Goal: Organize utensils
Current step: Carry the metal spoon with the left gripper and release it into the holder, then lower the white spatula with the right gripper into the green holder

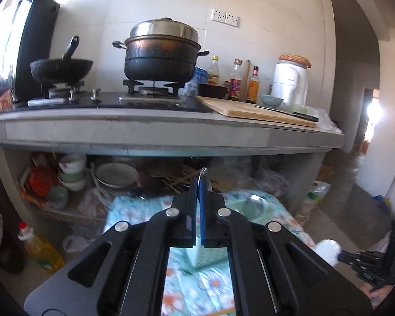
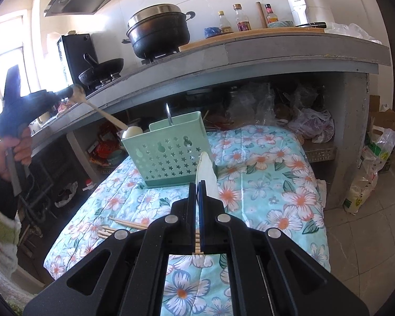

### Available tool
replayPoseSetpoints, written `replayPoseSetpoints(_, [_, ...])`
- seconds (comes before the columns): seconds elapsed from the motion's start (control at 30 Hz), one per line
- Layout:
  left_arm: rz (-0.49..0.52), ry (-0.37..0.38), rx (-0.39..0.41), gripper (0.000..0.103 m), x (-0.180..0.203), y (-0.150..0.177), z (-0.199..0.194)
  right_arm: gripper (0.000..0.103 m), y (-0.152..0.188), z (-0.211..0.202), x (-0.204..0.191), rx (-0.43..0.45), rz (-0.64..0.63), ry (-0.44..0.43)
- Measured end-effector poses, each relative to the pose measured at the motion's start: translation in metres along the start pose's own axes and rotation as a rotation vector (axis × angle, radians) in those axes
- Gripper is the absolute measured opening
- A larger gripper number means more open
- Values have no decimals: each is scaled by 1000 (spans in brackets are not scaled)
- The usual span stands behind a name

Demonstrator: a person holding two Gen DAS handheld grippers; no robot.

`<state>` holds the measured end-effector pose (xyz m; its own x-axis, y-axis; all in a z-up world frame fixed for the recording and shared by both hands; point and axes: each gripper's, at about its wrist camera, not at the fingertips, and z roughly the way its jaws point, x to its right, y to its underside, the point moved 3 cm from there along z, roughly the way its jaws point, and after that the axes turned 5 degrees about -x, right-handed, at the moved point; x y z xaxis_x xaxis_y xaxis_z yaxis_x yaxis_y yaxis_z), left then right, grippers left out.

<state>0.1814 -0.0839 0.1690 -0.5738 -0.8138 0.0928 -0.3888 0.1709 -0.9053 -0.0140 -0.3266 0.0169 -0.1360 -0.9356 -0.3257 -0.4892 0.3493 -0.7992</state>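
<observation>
My left gripper [image 1: 197, 181] is shut on the handle end of a long spoon [image 2: 105, 115], whose metal tip [image 1: 203, 171] pokes out past the fingers. In the right wrist view a hand holds that gripper [image 2: 65, 92] high at the left. The spoon slants down to just above the green star-holed utensil holder [image 2: 171, 152]. A metal handle [image 2: 168, 113] stands in the holder. My right gripper [image 2: 197, 184] is shut on a white flat spoon [image 2: 206, 173] in front of the holder. Several chopsticks [image 2: 123, 226] lie on the floral cloth [image 2: 263, 184].
Behind the cloth runs a grey counter [image 1: 171, 131] with a lidded black pot [image 1: 160, 58], a wok [image 1: 62, 68], bottles, and a cutting board [image 1: 250, 110] with a knife on it. Bowls and plates fill the shelf below. Bags [image 2: 366, 173] stand on the floor at right.
</observation>
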Motion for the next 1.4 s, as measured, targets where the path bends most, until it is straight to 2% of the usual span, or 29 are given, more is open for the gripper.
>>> replayPoseSetpoints(0.03, [16,-37,6,0,-1,-4,8,2,0,-1,1,1,1,1])
replayPoseSetpoints(0.13, [35,-82,0,0,-4,-8,26,2,-1,-3,2,3,-1,6])
replayPoseSetpoints(0.3, [80,-139,-18,0,-4,-7,53,2,-1,-2,3,-1,-1,8])
replayPoseSetpoints(0.37, [99,-138,-48,1,-2,-2,66,2,-1,-3,2,-2,-3,8])
replayPoseSetpoints(0.5, [36,-49,-128,2,-6,12,89,2,-1,-3,-1,-3,-6,8])
replayPoseSetpoints(0.6, [-93,64,-175,5,-19,24,102,2,-1,-3,-3,-3,-8,11])
replayPoseSetpoints(0.73, [-210,153,-179,4,-31,37,101,2,-1,-4,-1,-3,-6,15])
replayPoseSetpoints(0.87, [-271,189,-158,7,-40,46,88,2,-4,-2,2,-6,8,5])
replayPoseSetpoints(1.0, [-316,211,-144,16,-49,56,71,2,-12,-4,0,8,3,-8])
replayPoseSetpoints(1.1, [-328,200,-154,23,-53,70,60,2,-24,-7,-3,28,-8,-26])
replayPoseSetpoints(1.17, [-329,194,-175,27,-52,84,54,2,-33,-9,-6,43,-21,-37])
replayPoseSetpoints(1.23, [-327,190,-204,38,-50,99,49,2,-49,-11,-11,73,-37,-62])
replayPoseSetpoints(1.4, [-309,126,-269,52,-48,139,39,2,-95,-17,-26,164,-73,-152])
